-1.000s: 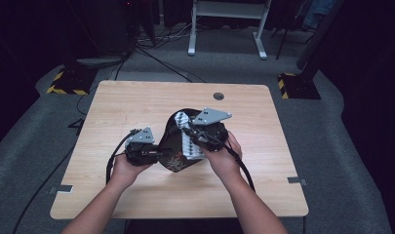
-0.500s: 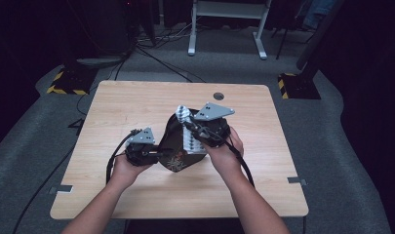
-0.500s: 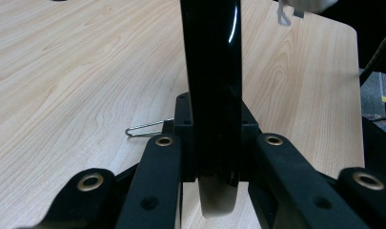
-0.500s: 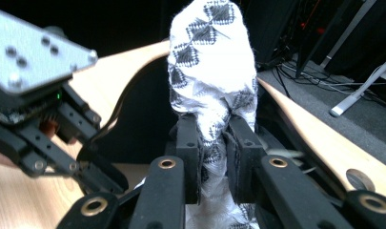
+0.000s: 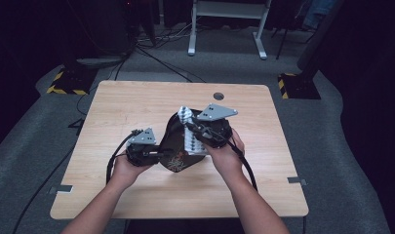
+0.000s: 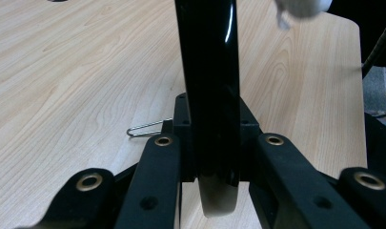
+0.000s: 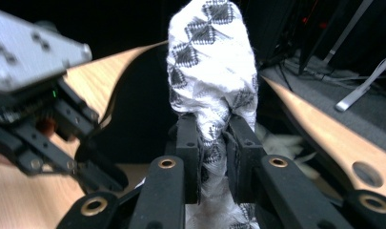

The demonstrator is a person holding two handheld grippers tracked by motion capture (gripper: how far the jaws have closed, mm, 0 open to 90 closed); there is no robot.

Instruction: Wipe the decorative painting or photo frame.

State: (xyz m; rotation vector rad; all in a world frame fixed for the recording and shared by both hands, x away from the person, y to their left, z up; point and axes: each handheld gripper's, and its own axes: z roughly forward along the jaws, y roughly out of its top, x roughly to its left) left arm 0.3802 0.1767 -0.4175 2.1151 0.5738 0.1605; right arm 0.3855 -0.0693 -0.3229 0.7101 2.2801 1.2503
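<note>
The glossy black plastic bag (image 5: 178, 148) sat near the middle of the light wooden desk (image 5: 117, 112), just short of the round cable hole (image 5: 218, 96) at the far edge. All places below are relative to the bag.

Left gripper (image 5: 153, 153): on the bag's left side, jaws closed on the bag's rim, which showed in the left gripper view as a shiny black band (image 6: 209, 86) pinched between the jaws. Judgement: this grip held the mouth up and steady so the other hand could work.

Right gripper (image 5: 190, 127): at the bag's right and upper side, jaws clamped on a white cloth with a grey diamond pattern (image 7: 212, 71). The cloth stood bunched upright above the jaws, its upper end rising over the bag's mouth (image 5: 185, 114), its lower part running down against the opening.

Contents: the cloth appeared partly inside the bag; I could not tell how deep, nor whether anything else lay in there, as the interior was dark.

A thin wire clip (image 6: 145, 129) lay on the desk just beside the bag's held rim.
</note>
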